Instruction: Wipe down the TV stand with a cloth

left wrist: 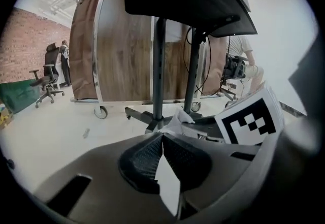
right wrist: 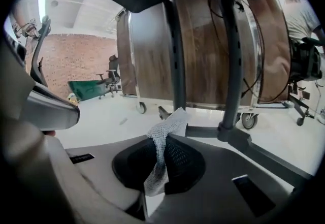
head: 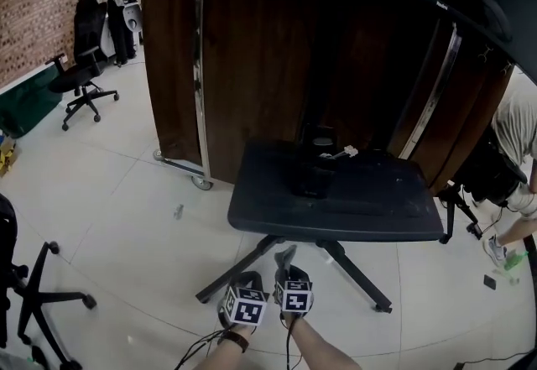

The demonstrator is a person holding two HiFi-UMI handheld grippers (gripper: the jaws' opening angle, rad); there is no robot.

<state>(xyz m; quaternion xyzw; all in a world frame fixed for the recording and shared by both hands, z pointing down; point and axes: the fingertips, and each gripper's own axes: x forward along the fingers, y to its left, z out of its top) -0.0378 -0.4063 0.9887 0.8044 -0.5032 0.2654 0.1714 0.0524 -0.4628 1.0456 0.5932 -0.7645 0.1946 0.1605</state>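
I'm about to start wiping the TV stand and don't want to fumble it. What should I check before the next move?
1. The left gripper is shut on the cloth: ok.
2. The right gripper is shut on the cloth: ok.
3. Cloth touching the stand's shelf: not ok; both grippers hang in front of and below its front edge.
4. Shelf free of items: not ok; a dark object and a small white item lie on it.
5. Dust on the shelf: cannot tell.
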